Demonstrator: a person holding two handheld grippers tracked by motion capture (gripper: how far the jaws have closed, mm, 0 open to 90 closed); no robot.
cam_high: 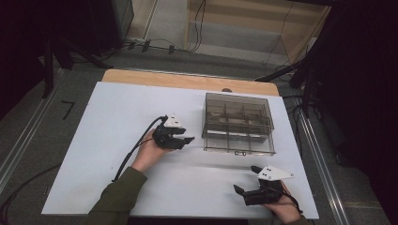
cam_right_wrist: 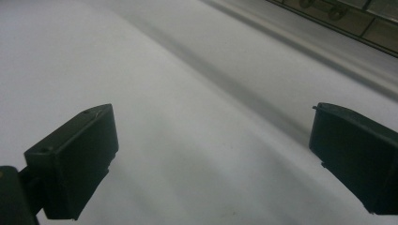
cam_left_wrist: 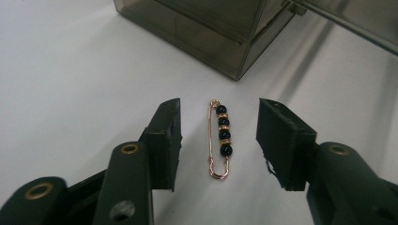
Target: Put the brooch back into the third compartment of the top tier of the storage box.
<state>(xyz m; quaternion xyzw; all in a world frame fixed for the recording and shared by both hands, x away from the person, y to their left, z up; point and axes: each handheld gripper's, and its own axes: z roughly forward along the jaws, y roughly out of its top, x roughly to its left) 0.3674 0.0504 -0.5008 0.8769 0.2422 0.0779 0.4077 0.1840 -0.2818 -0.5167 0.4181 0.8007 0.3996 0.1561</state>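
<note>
Left gripper half open, straddling gold safety pin with black beads, frame centre, untouched; right gripper wide open, empty.

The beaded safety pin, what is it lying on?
The beaded safety pin lies flat on the bare white table, between the left gripper's fingers. Nothing covers it; whatever is beneath the pin itself stays hidden.

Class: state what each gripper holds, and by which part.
Nothing is held. The left gripper straddles a beaded safety pin without touching it; the right gripper is open over bare table.
</note>
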